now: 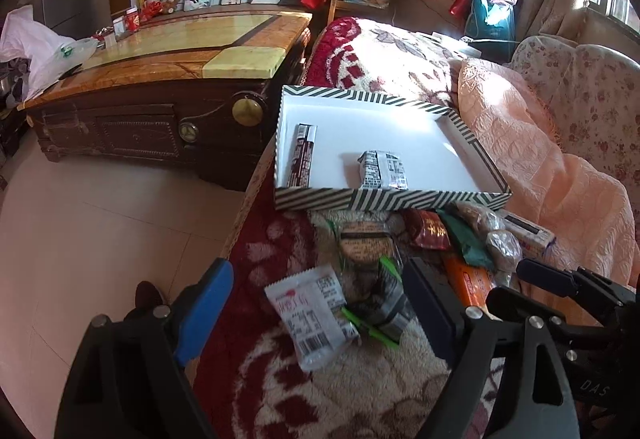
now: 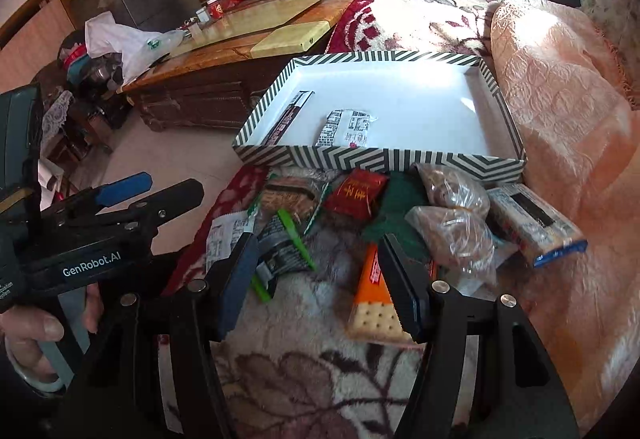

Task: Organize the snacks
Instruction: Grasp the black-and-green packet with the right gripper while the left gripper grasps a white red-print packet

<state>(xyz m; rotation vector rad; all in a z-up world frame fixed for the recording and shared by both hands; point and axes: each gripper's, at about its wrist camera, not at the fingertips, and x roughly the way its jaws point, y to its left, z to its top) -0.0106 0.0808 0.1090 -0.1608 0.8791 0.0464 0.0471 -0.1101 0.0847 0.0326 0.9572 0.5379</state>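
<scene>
Resting on the floral blanket (image 1: pixel 360 391), the striped tray (image 2: pixel 372 159) holds a dark snack bar (image 1: pixel 303 155) and a white wrapped snack (image 1: pixel 383 169); loose snack packets (image 2: pixel 356 195) crowd just beside it. Both the left gripper (image 1: pixel 320 313) and right gripper (image 2: pixel 318 279) hover spread apart, grasping nothing.

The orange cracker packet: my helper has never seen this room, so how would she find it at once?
Start at the striped box on the floral blanket; the loose snack pile lies just in front of it. At the pile's near edge, between the open right gripper's fingers, lies the orange cracker packet. It alone is bright orange with pale square crackers showing at its end.
</scene>
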